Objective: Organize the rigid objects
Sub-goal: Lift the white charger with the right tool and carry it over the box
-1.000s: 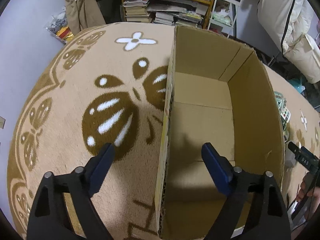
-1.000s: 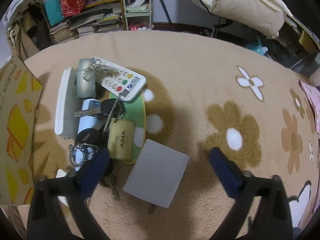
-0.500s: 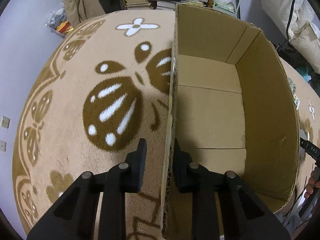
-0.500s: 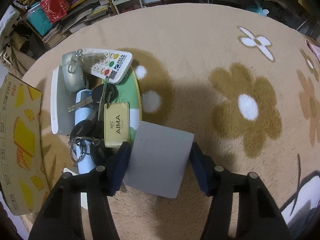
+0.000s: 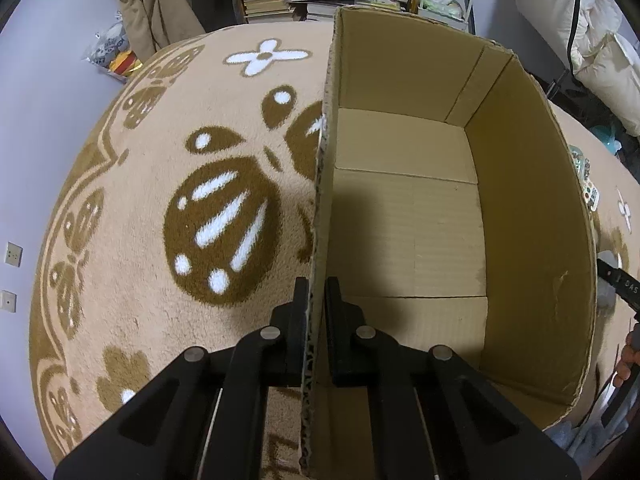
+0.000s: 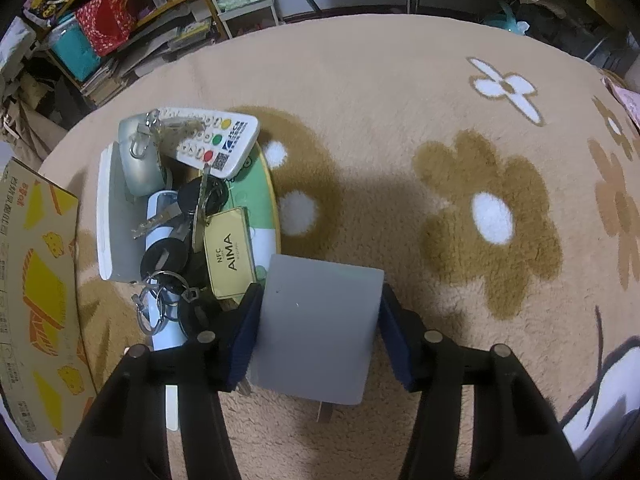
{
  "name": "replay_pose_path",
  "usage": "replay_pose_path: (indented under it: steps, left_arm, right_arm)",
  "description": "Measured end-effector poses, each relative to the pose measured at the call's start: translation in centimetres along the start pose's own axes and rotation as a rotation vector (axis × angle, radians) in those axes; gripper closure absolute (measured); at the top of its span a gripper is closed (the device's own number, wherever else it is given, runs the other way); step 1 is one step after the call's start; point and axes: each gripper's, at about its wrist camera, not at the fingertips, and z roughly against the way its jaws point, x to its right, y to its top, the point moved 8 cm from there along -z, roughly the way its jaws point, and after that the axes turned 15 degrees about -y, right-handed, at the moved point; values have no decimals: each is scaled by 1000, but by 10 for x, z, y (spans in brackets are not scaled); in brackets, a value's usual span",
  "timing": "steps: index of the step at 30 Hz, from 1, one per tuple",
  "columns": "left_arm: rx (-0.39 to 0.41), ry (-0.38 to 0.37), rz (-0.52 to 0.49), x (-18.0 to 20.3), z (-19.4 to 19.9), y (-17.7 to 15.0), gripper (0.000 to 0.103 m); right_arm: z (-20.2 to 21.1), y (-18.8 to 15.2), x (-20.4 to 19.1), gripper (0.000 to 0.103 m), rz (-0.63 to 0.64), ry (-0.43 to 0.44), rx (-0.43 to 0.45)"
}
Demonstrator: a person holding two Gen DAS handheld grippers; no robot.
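We see our left tool (image 5: 316,300) pinching the near wall of the box (image 5: 532,240), one finger outside and one inside. The box sits on the rug (image 5: 120,200) and fills the view from 12 to 4 o'clock, with nothing inside it. Our right tool (image 6: 320,320) has just been closing, and its blue pads (image 6: 244,332) now touch both sides of the grey block (image 6: 316,328), which lies on the rug at 6 o'clock. Just beside the block, at 9 to 10 o'clock, is a pile: keys (image 6: 172,256) with a gold tag (image 6: 230,258), a white remote (image 6: 212,140) and a green tray (image 6: 260,196) under them. The box's printed side (image 6: 36,280) shows at the left edge of the right view.
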Motion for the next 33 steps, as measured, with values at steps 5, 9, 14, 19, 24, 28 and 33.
replay_pose_path:
  steps: [5,9,14,19,24,28,33]
  left_arm:
    - [-4,-1,12,-1,1,0,96]
    - [-4,14,3,-1,1,-1,94]
    - [-5,23,0,0,2,-2,95]
    - [-6,19,9,0,3,-2,95]
    - [-5,20,9,0,3,-2,94]
    - [-1,25,15,-1,3,-2,94]
    - [2,21,18,-2,3,-3,94]
  right_arm:
    - [9,3,19,45,-70,6,10]
    - [26,8,27,46,-108,34,48]
    - [66,23,14,46,-76,125,142]
    - [121,38,-29,46,31,206,269]
    - [166,44,-90,46,119,311,335]
    - [186,45,-145,46,175,409,331]
    - [190,39,-205,46,264,443,317]
